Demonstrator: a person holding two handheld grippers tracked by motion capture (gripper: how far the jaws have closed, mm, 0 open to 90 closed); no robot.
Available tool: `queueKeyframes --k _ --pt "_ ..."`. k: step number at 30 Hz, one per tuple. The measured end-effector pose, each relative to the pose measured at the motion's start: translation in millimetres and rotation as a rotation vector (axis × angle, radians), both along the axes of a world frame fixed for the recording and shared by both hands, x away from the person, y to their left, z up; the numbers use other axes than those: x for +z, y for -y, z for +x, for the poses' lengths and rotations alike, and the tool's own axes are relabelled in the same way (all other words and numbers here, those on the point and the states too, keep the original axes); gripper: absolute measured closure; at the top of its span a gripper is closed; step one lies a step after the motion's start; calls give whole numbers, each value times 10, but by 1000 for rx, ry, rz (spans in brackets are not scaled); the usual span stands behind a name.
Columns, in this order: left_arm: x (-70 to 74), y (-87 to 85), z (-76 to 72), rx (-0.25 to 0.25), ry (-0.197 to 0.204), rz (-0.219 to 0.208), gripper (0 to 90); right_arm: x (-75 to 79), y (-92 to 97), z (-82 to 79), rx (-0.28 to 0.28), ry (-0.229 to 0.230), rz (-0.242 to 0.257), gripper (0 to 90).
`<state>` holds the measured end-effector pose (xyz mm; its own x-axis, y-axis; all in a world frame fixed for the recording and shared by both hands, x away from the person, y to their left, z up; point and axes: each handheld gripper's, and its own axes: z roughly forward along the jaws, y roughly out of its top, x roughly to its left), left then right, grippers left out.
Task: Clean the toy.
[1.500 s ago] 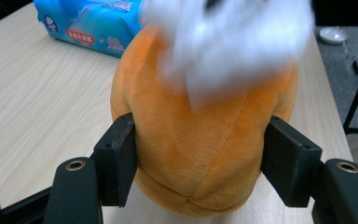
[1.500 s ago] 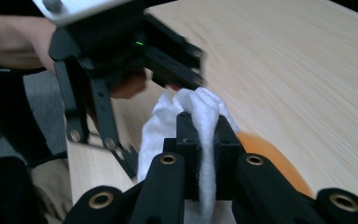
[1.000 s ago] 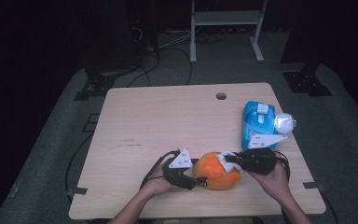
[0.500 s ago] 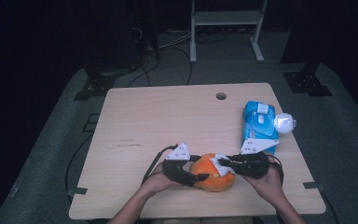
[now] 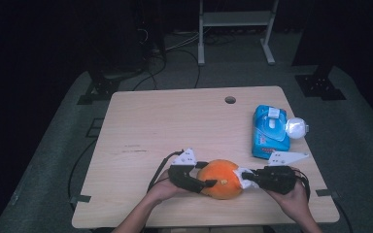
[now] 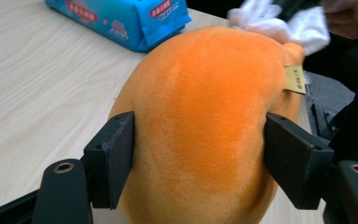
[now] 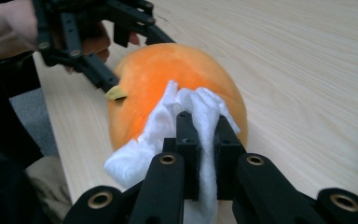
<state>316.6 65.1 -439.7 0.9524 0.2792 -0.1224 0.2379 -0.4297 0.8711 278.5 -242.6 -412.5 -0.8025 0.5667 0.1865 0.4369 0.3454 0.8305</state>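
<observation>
An orange plush toy [image 5: 222, 178] lies on the wooden table [image 5: 175, 121] near its front edge. My left gripper [image 5: 208, 174] comes in from the left and is shut on the toy, one pad on each side [image 6: 116, 154]. The toy [image 6: 196, 116] bulges between those pads and has a small yellow tag. From the right, my right gripper [image 5: 245, 177] is shut on a crumpled white wipe [image 7: 168, 121] and presses it against the toy's [image 7: 168, 70] surface. The wipe [image 6: 279, 23] sits at the toy's far end in the left gripper view.
A blue pack of wipes [image 5: 270, 131] lies at the table's right side, with a white round object [image 5: 296, 127] touching it. A cable hole [image 5: 230, 100] sits near the far edge. Stands and cables are on the dark floor beyond.
My right gripper has shifted the wipe a little down and toward me along the toy's right end. The toy and the left gripper have stayed about where they were.
</observation>
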Motion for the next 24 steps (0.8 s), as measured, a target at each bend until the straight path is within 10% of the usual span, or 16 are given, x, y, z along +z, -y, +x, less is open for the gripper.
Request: queueKeyframes --k 10,18,24 --pt "21 30 -43 -15 10 10 247 19 -132 319 -14 -21 32 835" --pt "-12 25 132 12 -166 -6 31 -19 -190 291 29 -32 30 835" --pt "34 0 116 -21 -131 -66 366 26 -169 281 20 -19 15 836"
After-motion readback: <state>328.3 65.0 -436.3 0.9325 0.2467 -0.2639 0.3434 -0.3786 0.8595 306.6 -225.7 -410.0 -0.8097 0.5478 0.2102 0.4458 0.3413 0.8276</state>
